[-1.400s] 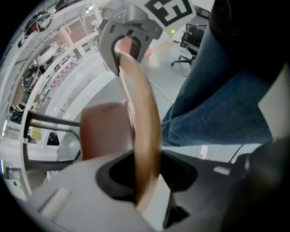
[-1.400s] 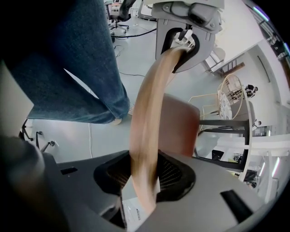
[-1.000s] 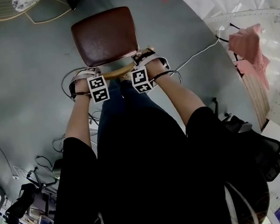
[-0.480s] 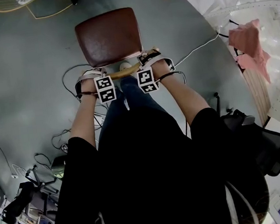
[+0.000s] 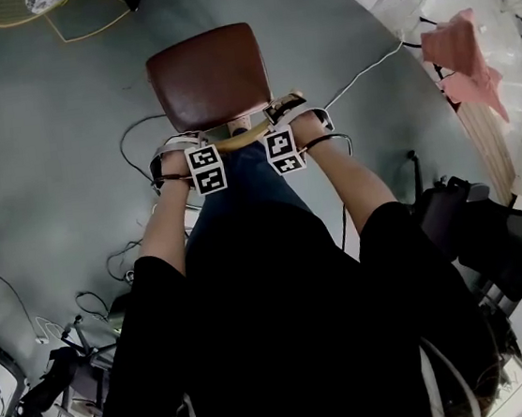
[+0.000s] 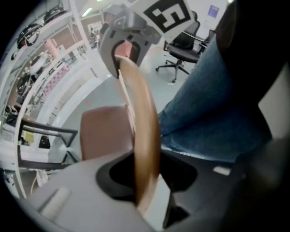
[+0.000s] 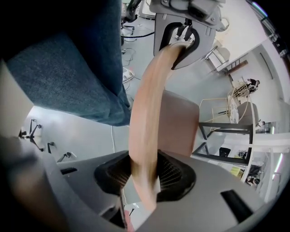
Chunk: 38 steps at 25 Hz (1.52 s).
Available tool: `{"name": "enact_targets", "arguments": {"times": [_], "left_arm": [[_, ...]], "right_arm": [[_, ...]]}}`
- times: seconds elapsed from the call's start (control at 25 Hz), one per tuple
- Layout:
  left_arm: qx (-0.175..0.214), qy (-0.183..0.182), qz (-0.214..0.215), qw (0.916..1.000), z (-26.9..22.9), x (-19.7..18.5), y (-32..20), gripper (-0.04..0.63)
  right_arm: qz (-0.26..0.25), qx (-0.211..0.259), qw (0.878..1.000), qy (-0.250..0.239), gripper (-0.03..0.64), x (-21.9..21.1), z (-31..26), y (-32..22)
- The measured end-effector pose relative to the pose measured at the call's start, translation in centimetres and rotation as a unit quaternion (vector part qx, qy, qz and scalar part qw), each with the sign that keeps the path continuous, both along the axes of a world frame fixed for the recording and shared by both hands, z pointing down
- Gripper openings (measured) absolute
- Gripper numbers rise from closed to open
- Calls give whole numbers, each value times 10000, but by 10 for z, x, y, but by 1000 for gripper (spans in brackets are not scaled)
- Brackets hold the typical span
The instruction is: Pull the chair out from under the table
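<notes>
A: Grey floor (image 5: 44, 135) lies open all round the chair (image 5: 210, 75), which stands at upper centre of the head view with no bench over its seat.

B: Agreed. Your left tongs (image 6: 146, 181) and right tongs (image 7: 142, 179) are both clenched on the curved wooden back rail (image 5: 239, 140). Pull level and evenly; I'd judge an uneven tug would twist the legs.

A: Mind your feet, though: cables (image 5: 123, 146) loop on the floor just beside them, left of centre.

B: And a black office chair (image 5: 501, 239) sits at lower right. Your clearest room looks to be straight down the frame, between the two.
</notes>
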State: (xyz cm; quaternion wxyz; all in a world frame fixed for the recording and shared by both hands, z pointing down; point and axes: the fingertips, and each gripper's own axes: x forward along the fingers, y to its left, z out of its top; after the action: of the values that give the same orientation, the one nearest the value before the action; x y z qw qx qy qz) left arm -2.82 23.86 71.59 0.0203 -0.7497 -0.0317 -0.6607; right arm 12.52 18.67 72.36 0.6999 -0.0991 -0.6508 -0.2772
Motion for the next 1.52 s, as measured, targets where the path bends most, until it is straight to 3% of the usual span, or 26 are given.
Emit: {"name": "enact_targets", "arguments": {"times": [0.52, 0.84, 0.96, 1.2, 1.28, 1.36, 1.4, 1.44, 1.52], "left_arm": [[-94, -19, 129, 9999, 0, 14, 48, 155], [-38, 51, -216, 9997, 2, 15, 46, 190], [60, 333, -308, 9990, -5, 21, 43, 241], [468, 1031, -582, 9919, -52, 28, 37, 248], [623, 1208, -640, 9886, -73, 27, 35, 220], [946, 1315, -760, 9839, -93, 18, 29, 148], [1162, 1317, -857, 9807, -101, 11, 23, 125], [1401, 1305, -973, 9767, -111, 5, 16, 88], [1877, 1353, -1296, 9642, -133, -3, -3, 12]], "right_arm": [[67, -267, 9995, 134, 147, 16, 1, 53], [550, -632, 9965, -79, 149, 16, 2, 55], [729, -663, 9946, -336, 169, 15, -4, 56], [1395, -667, 9830, -987, 184, 28, -44, 51], [1666, -615, 9772, -1168, 184, 41, -61, 46], [1970, -537, 9697, -1341, 183, 51, -81, 40], [2139, -513, 9647, -1450, 157, 53, -91, 36], [2327, -492, 9581, -1598, 91, 53, -102, 31], [2726, -355, 9406, -1994, 41, 50, -128, 16]]}}
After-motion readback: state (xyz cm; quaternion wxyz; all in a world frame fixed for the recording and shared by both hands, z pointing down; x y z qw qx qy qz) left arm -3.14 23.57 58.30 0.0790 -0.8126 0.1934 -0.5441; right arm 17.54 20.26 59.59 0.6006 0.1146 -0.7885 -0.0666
